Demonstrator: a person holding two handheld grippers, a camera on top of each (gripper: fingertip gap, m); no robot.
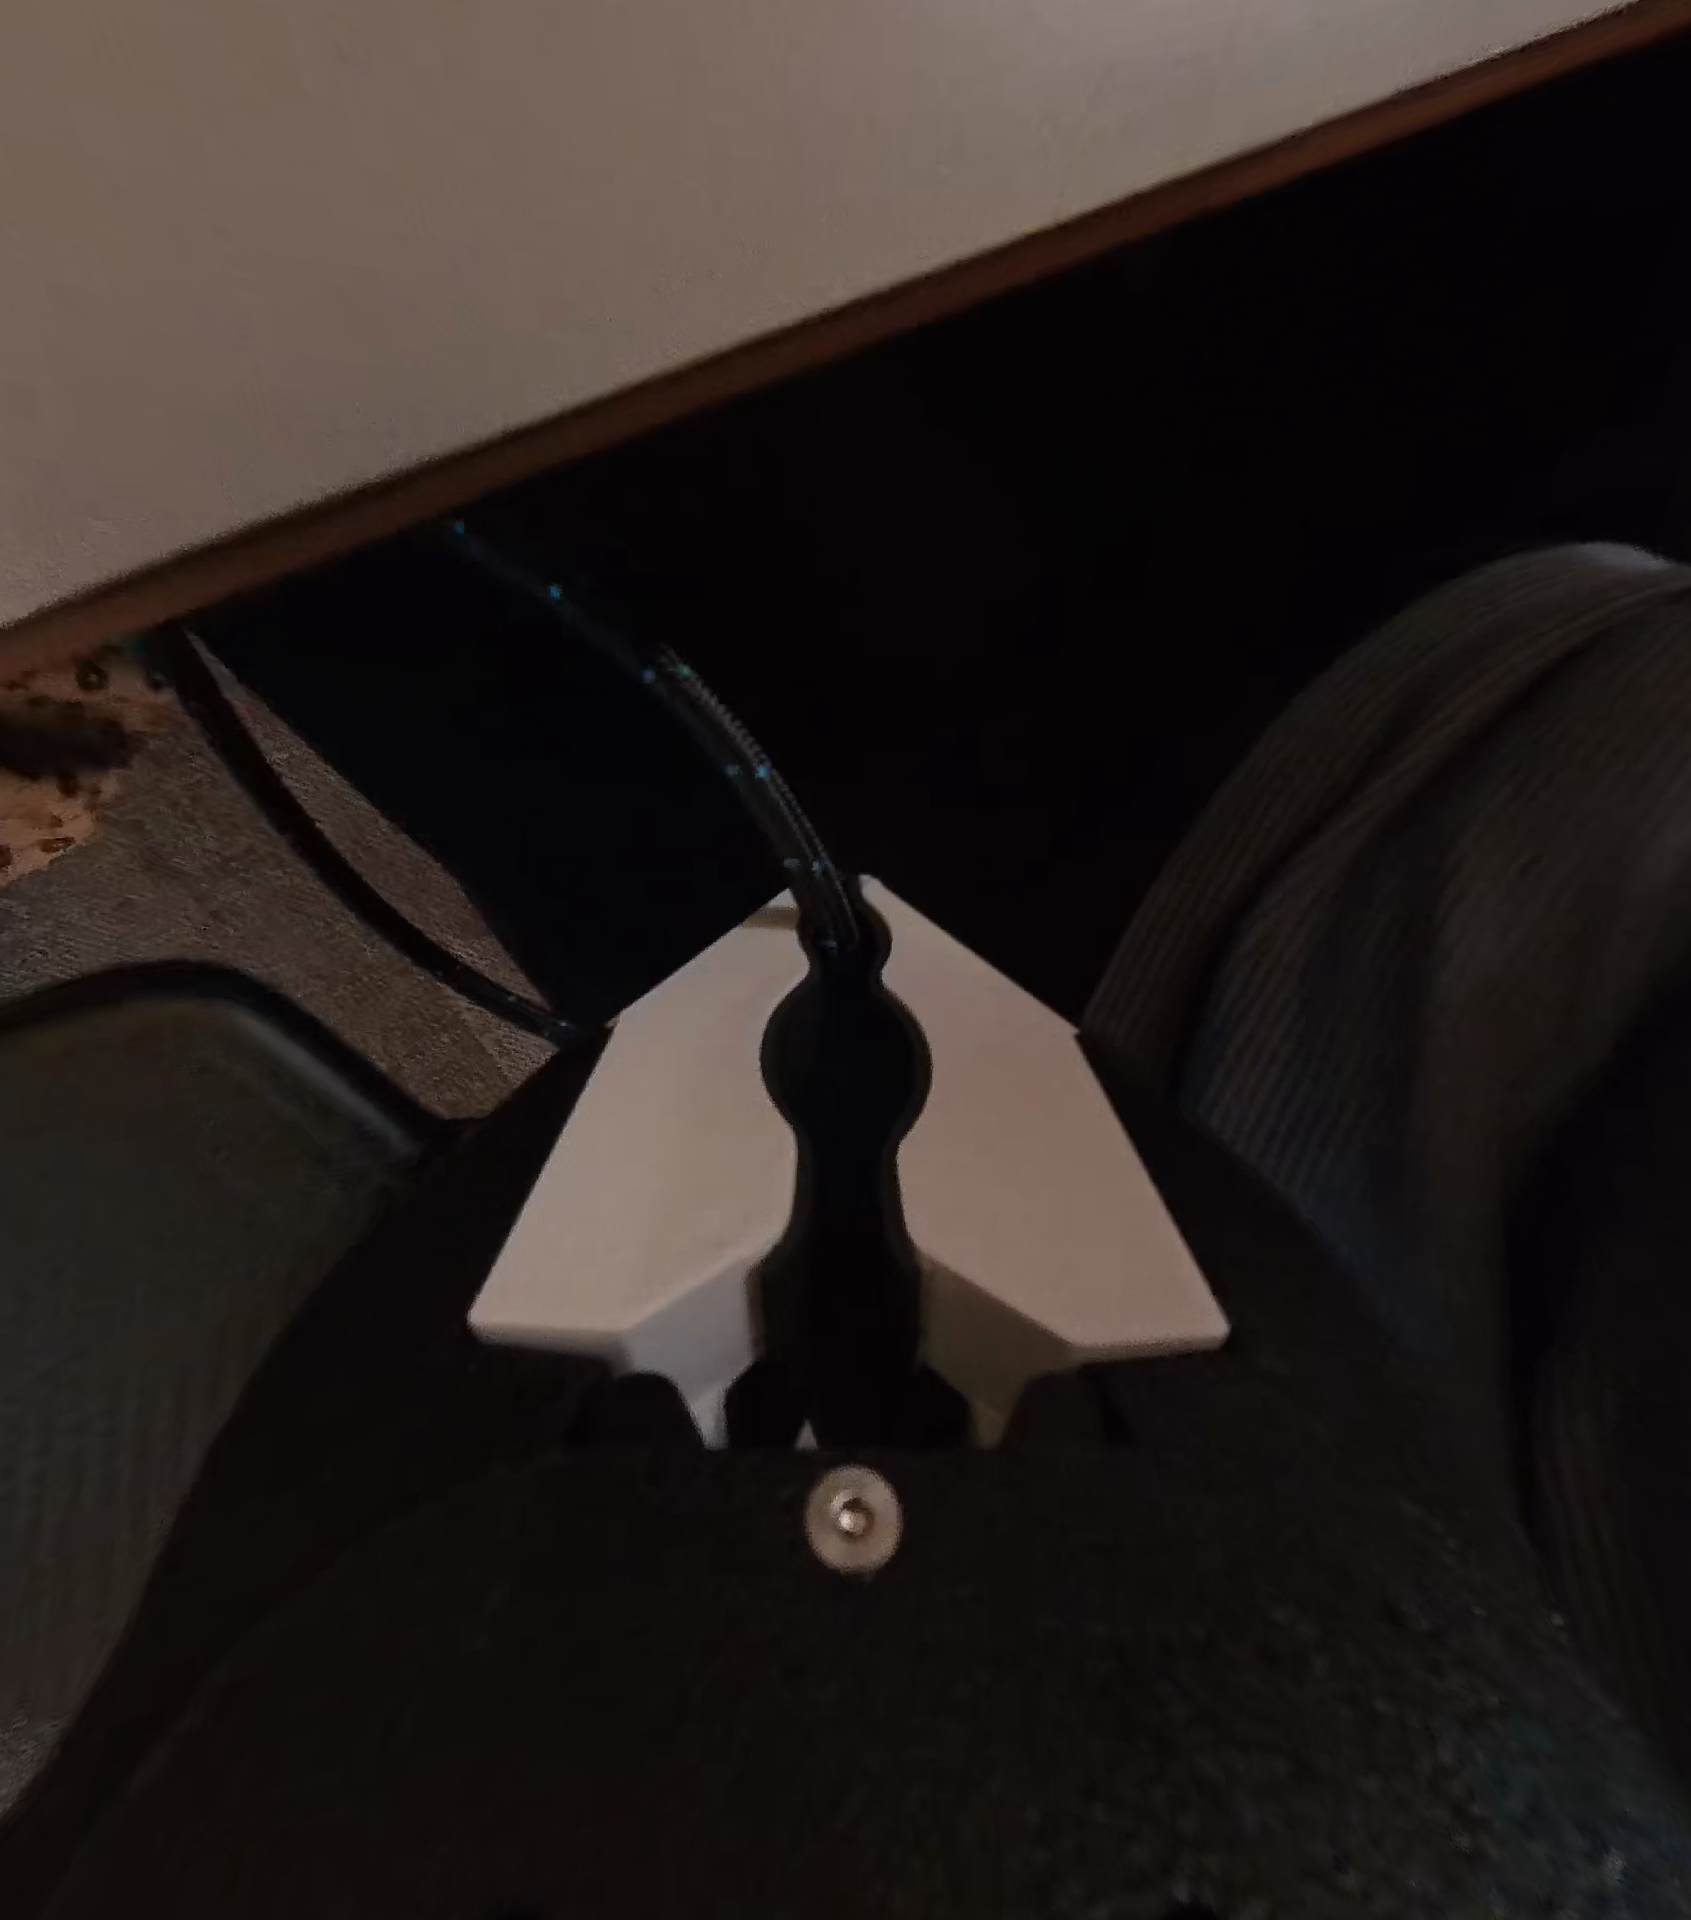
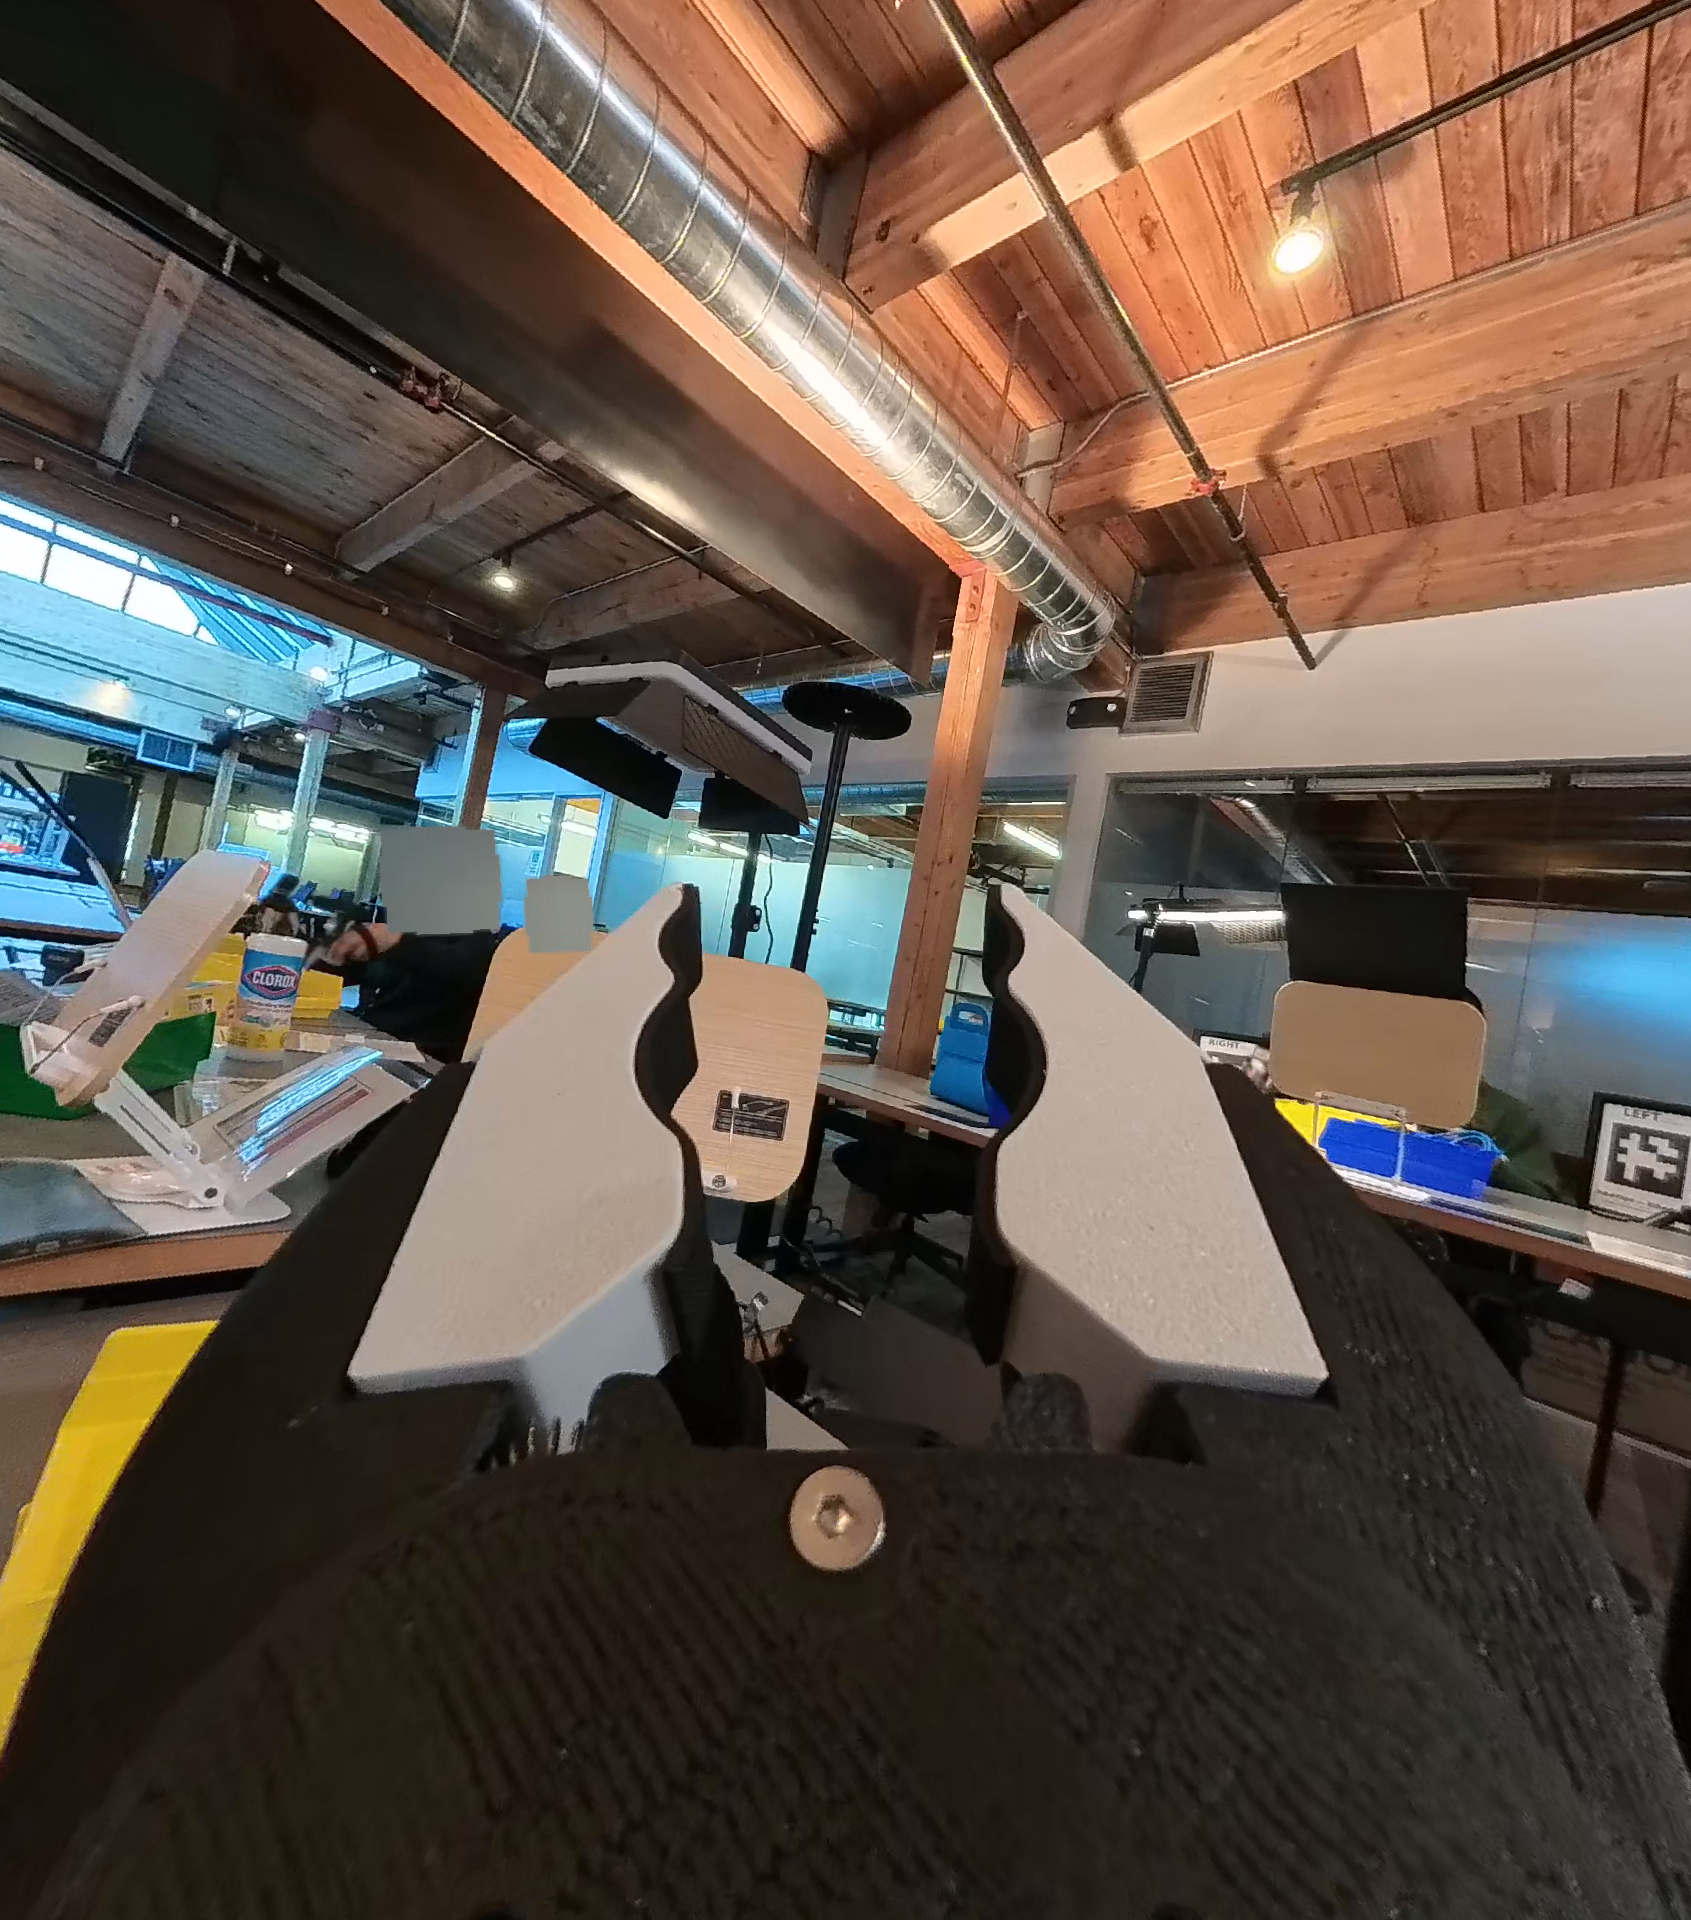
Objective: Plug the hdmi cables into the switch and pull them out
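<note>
In the left wrist view my left gripper (image 1: 846,925) is shut on a black braided HDMI cable (image 1: 716,727) with blue flecks. The cable leaves the fingertips and curves up and left into the dark space under a white table (image 1: 405,260) with a brown edge. Its plug is hidden. In the right wrist view my right gripper (image 2: 841,904) is open and empty, tilted upward toward the room and ceiling. Its grey fingers (image 2: 550,1143) stand well apart. The switch shows in neither view.
A second black cable (image 1: 342,862) lies on grey carpet (image 1: 197,935) at lower left. A dark ribbed object (image 1: 1443,935) stands close on the right. The right wrist view shows a yellow bin (image 2: 62,1538), a work table (image 2: 41,1268) with a white stand (image 2: 145,987), and a wooden post (image 2: 945,831). My right fingertips sit around 60 cm from my left ones.
</note>
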